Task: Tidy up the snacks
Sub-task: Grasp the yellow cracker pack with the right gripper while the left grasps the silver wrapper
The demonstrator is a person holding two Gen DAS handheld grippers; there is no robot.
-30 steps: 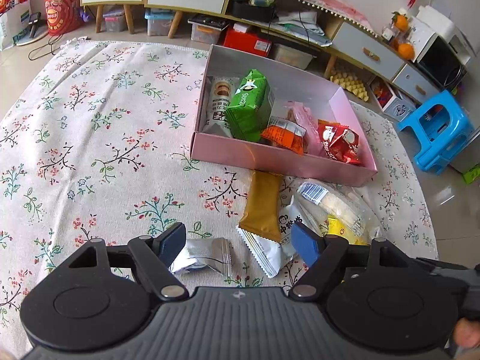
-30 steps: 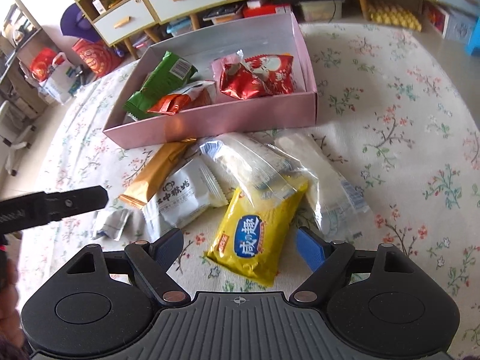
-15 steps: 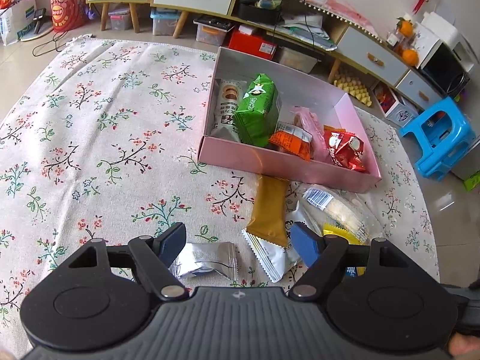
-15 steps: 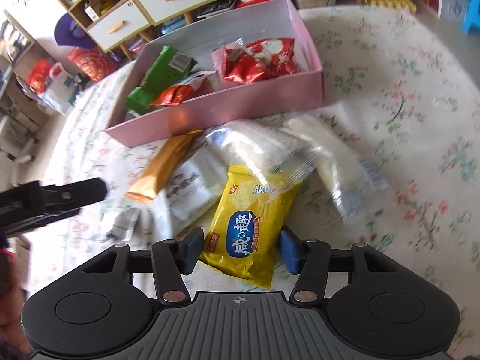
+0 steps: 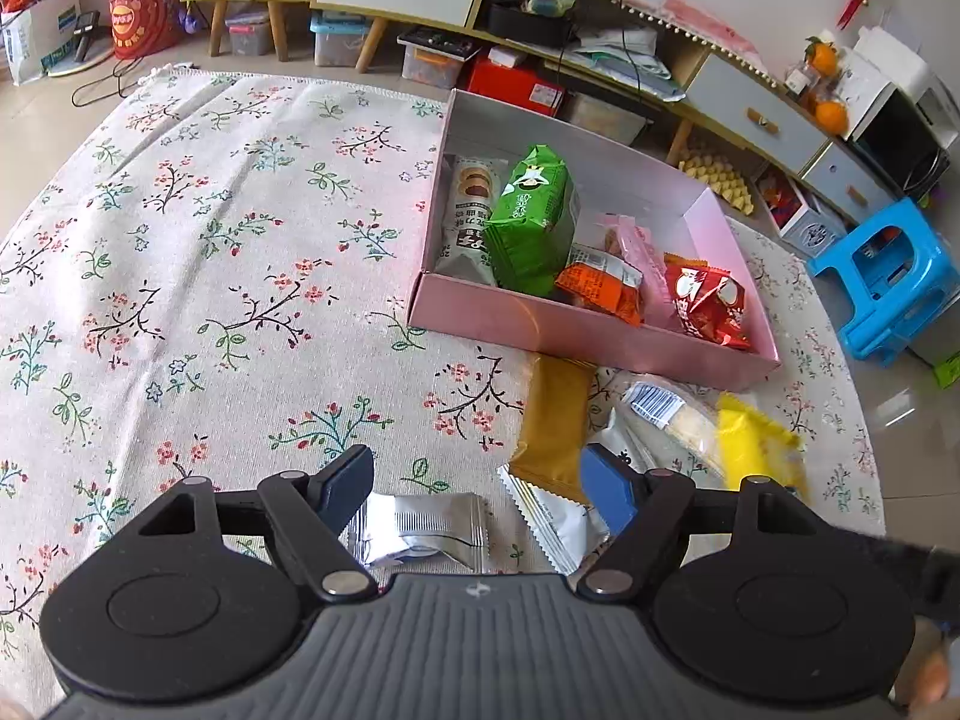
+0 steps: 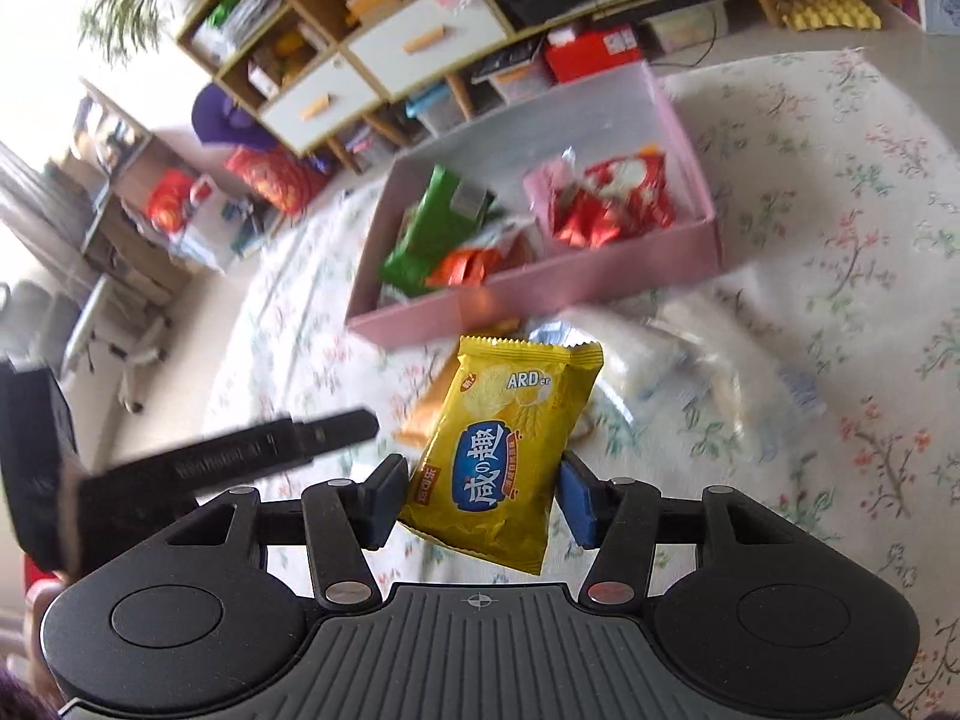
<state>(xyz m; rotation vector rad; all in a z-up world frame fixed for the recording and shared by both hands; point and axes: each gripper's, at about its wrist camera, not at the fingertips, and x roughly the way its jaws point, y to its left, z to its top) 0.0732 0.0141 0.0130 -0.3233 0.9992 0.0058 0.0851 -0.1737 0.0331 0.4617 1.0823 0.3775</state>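
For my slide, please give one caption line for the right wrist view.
Right claw shut on a yellow snack packet, raised above the floral cloth before the pink box.

Bright daylight, soft shadows; right wrist view motion-blurred (left sharper), fisheye bending at edges.

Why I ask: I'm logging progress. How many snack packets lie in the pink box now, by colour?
Green packet: 1
Beige packet: 1
Orange packet: 1
Pink packet: 1
Red packet: 1
Total: 5
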